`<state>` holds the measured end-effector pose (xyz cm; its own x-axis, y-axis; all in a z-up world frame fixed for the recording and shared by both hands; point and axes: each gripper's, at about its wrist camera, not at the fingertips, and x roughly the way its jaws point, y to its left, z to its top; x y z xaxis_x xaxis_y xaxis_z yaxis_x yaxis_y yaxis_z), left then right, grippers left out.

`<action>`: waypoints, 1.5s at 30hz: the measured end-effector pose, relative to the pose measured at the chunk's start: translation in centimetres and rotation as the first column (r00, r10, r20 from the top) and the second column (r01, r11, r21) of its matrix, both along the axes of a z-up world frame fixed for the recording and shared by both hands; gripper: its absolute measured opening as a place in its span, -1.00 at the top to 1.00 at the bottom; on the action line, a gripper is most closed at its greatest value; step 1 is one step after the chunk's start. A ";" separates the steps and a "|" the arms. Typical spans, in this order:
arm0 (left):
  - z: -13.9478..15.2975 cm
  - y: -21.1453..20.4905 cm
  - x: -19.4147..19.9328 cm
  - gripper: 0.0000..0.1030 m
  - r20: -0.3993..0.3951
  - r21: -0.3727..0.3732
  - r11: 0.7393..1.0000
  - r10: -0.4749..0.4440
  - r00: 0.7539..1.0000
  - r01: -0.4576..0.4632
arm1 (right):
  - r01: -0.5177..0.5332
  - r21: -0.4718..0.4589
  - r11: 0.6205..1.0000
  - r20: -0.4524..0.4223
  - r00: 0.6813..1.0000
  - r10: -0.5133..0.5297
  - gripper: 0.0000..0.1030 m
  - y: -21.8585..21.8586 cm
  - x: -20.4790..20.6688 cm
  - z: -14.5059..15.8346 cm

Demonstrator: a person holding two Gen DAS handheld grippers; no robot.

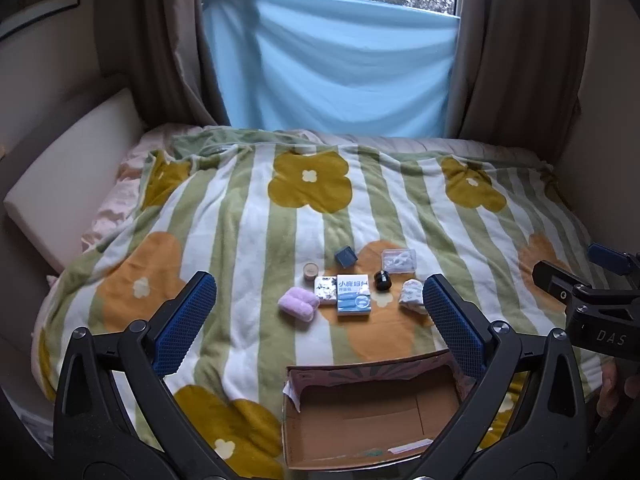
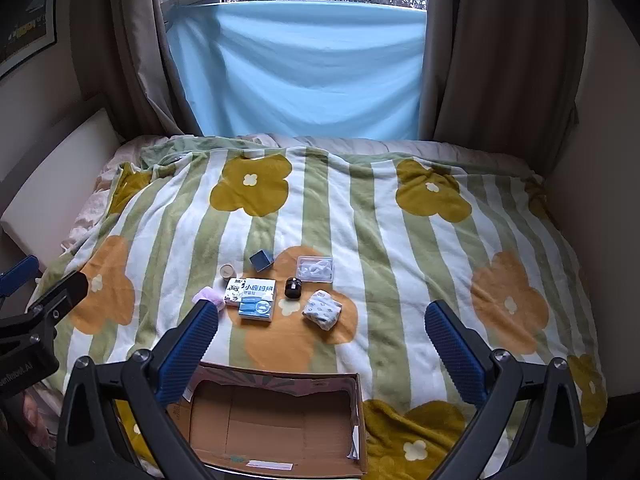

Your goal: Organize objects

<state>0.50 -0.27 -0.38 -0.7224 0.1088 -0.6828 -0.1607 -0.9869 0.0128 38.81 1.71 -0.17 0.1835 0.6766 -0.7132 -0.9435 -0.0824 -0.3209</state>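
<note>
While nothing is held yet, we keep both tongs hanging above the near edge of the bed: the left gripper (image 1: 320, 316) and the right gripper (image 2: 322, 326) each stand with jaws spread as wide as they go, empty, their ribbed blue pads angled down toward the work.

At the bottom centre of each view sits an open cardboard box (image 2: 280, 420), its plain brown floor bare apart from a strip of label; we judge it is placed closest so that everything can be dropped into it with a short carry.

Just above it in the frame, the small items lie clustered on the fleecy striped blanket (image 1: 248, 240), near one another but mostly apart. A flat blue-and-white carton (image 1: 353, 294) touches a smaller printed box (image 1: 326, 289). Left of those is a soft lilac plush bundle (image 1: 299, 307). Above them are a squat cream jar (image 1: 310, 271) and a dark blue cube box (image 1: 346, 257). To the right lie a glossy black jar (image 1: 383, 281), a clear rigid plastic case (image 1: 399, 261) and a folded patterned cloth (image 1: 412, 296).
</note>
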 end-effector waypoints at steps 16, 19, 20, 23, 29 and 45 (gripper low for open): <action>-0.5 -0.4 -0.3 -0.99 0.004 0.001 0.999 -0.042 0.999 0.042 | 0.037 0.025 0.999 0.004 0.999 -0.037 -0.99 -0.8 -0.6 0.5; -0.5 -0.5 -0.4 -0.99 0.003 0.005 0.998 -0.062 0.998 0.062 | 0.037 0.025 0.999 0.003 0.999 -0.038 -0.99 -0.8 -0.6 0.5; -0.6 -0.7 -0.6 -0.99 0.003 0.007 0.998 -0.064 0.998 0.064 | 0.048 0.035 0.998 0.004 0.999 -0.048 -0.99 -1.1 -0.6 0.9; -0.7 -1.0 -0.8 -0.99 -0.003 0.002 0.998 -0.067 0.998 0.067 | 0.049 0.036 0.998 0.003 0.999 -0.049 -0.99 -1.1 -0.6 1.0; -0.7 -1.0 -0.9 -0.99 -0.003 0.002 0.997 -0.075 0.997 0.075 | 0.051 0.039 0.998 0.005 0.999 -0.051 -0.99 -1.1 -0.6 1.2; -0.6 -1.1 -1.3 -0.99 0.018 0.027 0.991 -0.128 0.992 0.127 | 0.095 0.081 0.992 0.016 0.995 -0.097 -0.99 -2.3 -1.7 2.7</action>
